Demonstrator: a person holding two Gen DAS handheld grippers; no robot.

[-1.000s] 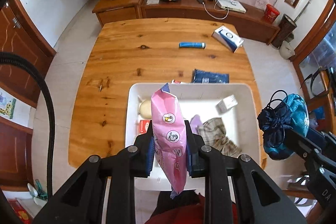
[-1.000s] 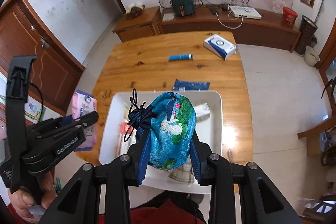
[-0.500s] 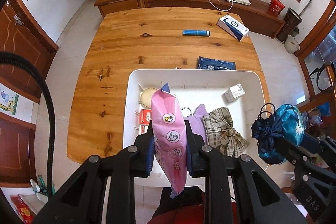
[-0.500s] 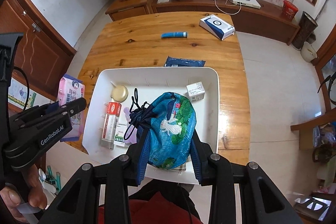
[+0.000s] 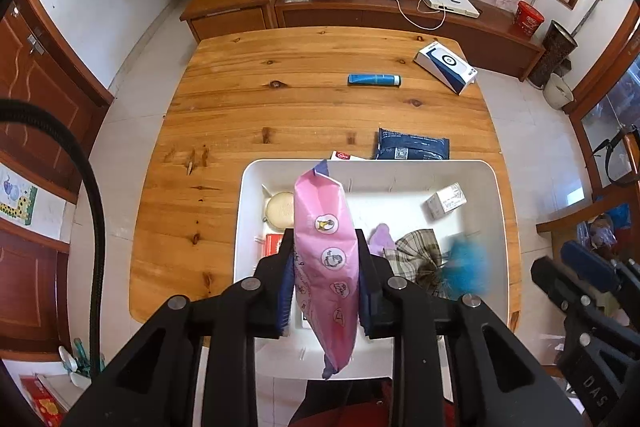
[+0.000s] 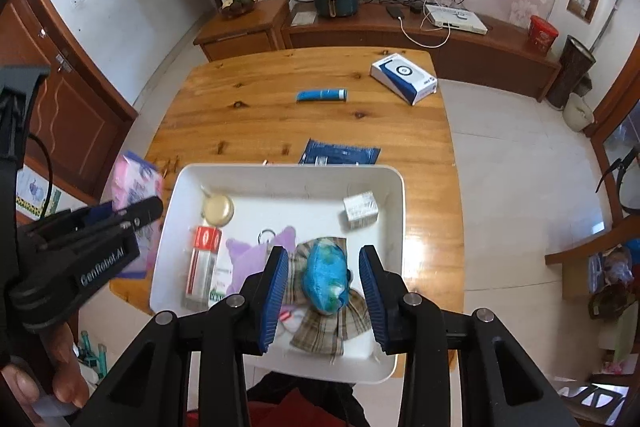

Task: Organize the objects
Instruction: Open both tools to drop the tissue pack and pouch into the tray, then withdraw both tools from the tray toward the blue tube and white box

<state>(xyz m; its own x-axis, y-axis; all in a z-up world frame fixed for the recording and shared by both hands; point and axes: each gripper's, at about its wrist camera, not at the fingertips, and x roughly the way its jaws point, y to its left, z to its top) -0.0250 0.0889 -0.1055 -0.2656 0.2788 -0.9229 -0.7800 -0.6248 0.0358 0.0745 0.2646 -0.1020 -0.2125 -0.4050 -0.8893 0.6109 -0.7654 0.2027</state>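
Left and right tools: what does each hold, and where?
Left tool, opening: pink packet, around its middle. Right tool, opening: nothing; blue pouch dropping free.

White tray (image 6: 394, 187) crowded near edge; far middle bare. Table (image 5: 280, 99) far left open; tube (image 5: 374, 79), box (image 5: 446, 67) far right.

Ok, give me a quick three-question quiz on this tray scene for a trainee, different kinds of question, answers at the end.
1. True or false: the blue pouch lies in the white tray, on top of the plaid cloth.
2. What is between the pads of the left gripper? A) a pink packet B) a blue tube C) a round tin
3. Name the thing in the tray's far right corner.

Key
1. True.
2. A. The jaws are opening, with the packet between them.
3. The small white box.
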